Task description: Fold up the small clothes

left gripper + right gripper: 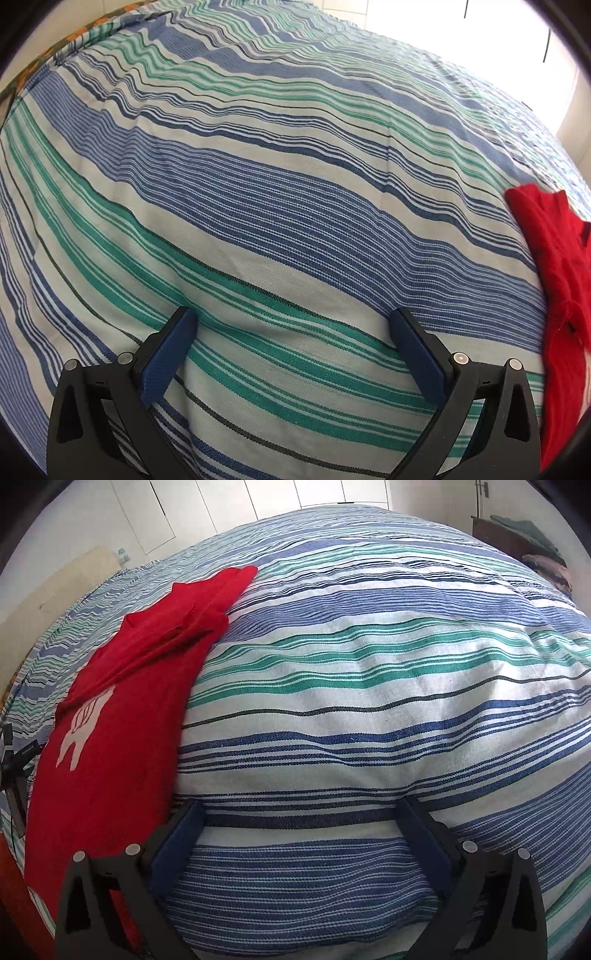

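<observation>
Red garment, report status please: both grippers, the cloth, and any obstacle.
Left gripper open, empty. Right gripper open, empty, beside the cloth. Red garment flat on striped bedspread, partly folded. No obstacle seen.

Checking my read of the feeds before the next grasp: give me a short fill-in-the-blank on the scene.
1. The garment on the striped bedspread is ____ in colour.
2. Both grippers' jaws stand ____, with nothing between them.
3. In the right wrist view the garment lies to the ____ of the right gripper.
4. The left gripper hangs over ____ fabric.

Missing words: red; open; left; striped
</observation>
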Available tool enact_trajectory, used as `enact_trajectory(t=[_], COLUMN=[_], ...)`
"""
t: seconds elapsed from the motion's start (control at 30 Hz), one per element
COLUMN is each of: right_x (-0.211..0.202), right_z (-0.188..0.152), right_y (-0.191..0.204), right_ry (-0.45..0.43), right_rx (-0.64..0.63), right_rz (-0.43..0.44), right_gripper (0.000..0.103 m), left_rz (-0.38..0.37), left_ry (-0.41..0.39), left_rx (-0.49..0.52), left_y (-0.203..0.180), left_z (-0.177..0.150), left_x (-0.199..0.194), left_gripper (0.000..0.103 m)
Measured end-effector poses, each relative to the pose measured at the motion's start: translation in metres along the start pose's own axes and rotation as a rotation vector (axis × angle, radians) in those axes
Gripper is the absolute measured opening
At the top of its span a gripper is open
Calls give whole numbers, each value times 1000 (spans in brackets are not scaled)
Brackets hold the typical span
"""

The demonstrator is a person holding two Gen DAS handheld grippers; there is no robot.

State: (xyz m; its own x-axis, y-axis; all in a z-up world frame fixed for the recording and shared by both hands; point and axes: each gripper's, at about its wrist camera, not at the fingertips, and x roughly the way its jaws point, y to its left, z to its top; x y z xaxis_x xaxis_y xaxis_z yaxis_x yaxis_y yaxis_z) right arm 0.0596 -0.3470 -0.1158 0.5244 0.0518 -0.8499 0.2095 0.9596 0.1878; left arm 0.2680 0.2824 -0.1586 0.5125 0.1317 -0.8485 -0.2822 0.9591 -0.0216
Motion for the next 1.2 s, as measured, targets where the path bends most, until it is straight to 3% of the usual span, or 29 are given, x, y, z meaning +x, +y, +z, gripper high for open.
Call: enact_trajectory(t=[0.47, 1.2], right_x=[6, -7], right_z=[4, -9], right_y=[4, -6], right_ry=[5, -102], right_rx=[-3, 5], right_rz=[-46, 39], right_gripper=[103, 103], left_rz=[1, 1], left_ry=[0, -1], left_rx=[0, 0], left_y=[0, -1], left_z=[-1, -1], left_x=[0, 0], left_gripper=[103, 103])
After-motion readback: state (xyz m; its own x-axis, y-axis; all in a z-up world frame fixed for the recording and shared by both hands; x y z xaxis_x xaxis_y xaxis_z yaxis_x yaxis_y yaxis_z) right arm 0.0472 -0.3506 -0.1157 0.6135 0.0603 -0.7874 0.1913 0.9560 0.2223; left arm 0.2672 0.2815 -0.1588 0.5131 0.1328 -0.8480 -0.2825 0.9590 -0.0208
